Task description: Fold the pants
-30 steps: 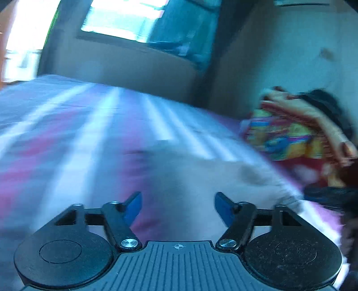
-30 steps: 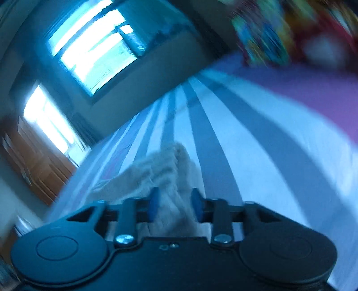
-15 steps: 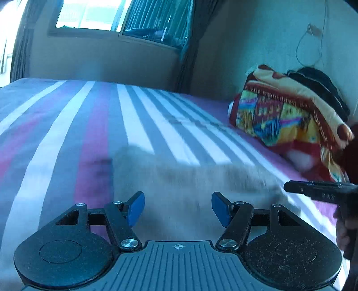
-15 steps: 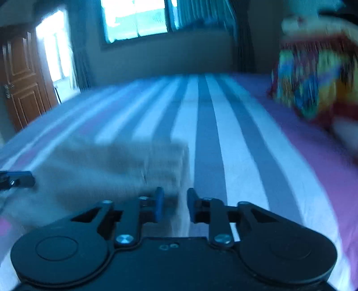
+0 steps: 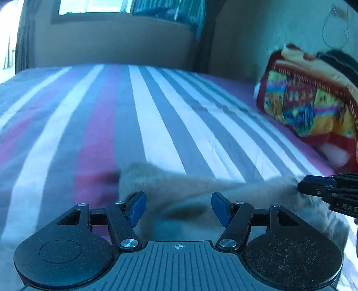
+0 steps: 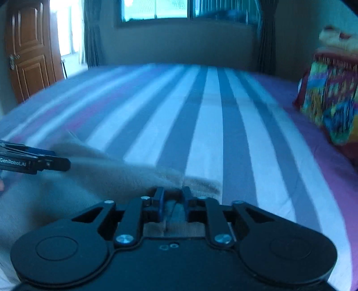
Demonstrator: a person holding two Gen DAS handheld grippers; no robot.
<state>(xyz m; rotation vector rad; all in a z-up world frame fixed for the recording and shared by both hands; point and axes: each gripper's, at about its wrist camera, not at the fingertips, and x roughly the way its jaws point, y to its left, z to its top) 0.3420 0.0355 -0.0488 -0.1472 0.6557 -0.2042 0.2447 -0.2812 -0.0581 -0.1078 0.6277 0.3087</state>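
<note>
Though blurred, pants [image 6: 107, 176] sit between opening right claw [image 6: 172, 201].

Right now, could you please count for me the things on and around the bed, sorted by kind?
Pants: 1
Grippers, left and right: 2
Striped bed sheet: 1
Colourful folded blanket: 1
Wooden door: 1
Window: 1
Total: 7

The left gripper [image 5: 177, 207] stood open over blurred beige pants [image 5: 201, 192] on the striped bedsheet [image 5: 156, 112]. A colourful folded blanket [image 5: 308, 100] lay at two o'clock; the right gripper [image 5: 302, 185] touched the pants at three o'clock.
</note>
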